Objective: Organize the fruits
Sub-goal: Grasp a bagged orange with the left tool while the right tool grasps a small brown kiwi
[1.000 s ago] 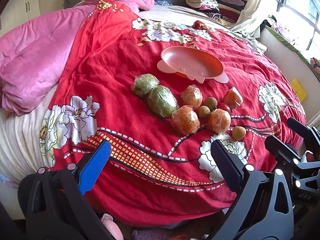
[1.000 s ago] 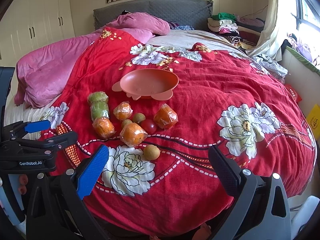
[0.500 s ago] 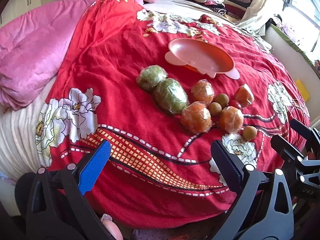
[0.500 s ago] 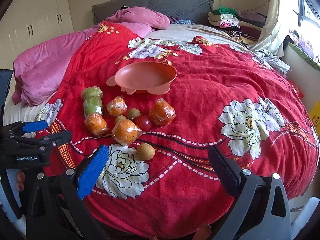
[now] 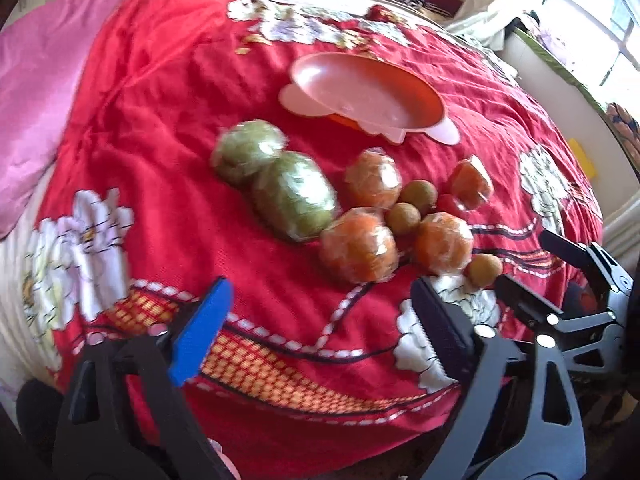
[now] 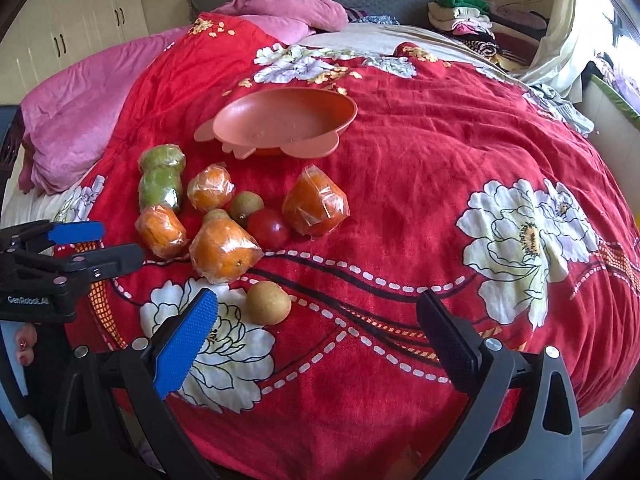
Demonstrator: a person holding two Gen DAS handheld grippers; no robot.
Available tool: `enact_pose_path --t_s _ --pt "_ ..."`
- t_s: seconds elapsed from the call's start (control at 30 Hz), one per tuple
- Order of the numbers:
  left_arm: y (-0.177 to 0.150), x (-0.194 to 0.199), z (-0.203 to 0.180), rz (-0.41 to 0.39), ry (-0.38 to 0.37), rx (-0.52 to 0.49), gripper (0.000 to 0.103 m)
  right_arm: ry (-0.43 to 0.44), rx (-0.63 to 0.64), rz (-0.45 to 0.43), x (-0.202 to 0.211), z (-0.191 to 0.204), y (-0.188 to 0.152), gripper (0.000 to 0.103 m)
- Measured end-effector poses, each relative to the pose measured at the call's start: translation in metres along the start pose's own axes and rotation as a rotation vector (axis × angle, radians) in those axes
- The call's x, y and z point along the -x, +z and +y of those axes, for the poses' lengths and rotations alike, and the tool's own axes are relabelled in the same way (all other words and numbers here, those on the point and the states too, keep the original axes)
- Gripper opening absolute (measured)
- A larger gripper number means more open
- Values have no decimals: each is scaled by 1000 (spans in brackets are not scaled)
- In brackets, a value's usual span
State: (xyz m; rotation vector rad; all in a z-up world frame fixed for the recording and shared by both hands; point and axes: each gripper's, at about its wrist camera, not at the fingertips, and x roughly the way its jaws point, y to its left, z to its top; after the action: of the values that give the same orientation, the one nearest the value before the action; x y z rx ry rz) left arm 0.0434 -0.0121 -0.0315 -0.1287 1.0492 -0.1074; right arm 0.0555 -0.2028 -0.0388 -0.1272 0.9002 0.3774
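A bed carries a red floral blanket [image 6: 420, 184] across most of its surface, with a pink quilt [image 6: 80, 120] bunched along its left side. An empty salmon-coloured bowl [image 6: 248, 120] sits on the blanket, tilted, just beyond the fruit. The fruit lies in one loose cluster nearer the foot. Two green fruits in plastic wrap [image 5: 276, 176] lie touching end to end at the left of the group. Four wrapped oranges [image 6: 222, 252] are spread through the cluster, a red tomato [image 6: 267, 227] rests between two of them, and small brown kiwis [image 6: 246, 206] are wedged among them. One brown fruit [image 6: 267, 303] lies alone, just nearer the foot. The left tongs [image 5: 320, 324] hang over the blanket short of the cluster; their jaws have just been closing, stand apart and hold nothing. The right tongs [image 6: 316, 328] stand wide, empty, with the lone brown fruit just ahead.
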Motion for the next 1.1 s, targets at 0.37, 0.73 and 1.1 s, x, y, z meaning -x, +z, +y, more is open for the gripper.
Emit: enact_pose_path --t_s 0.37,0.73,1.1 --pt "10 -18 -10 20 -47 -37 49 64 80 40 -12 12 0 60" --pt "17 -30 -13 29 -90 -22 35 153 81 60 -19 13 -1 25" --pt "18 -24 -6 20 -149 -3 33 175 65 36 -8 5 5 25"
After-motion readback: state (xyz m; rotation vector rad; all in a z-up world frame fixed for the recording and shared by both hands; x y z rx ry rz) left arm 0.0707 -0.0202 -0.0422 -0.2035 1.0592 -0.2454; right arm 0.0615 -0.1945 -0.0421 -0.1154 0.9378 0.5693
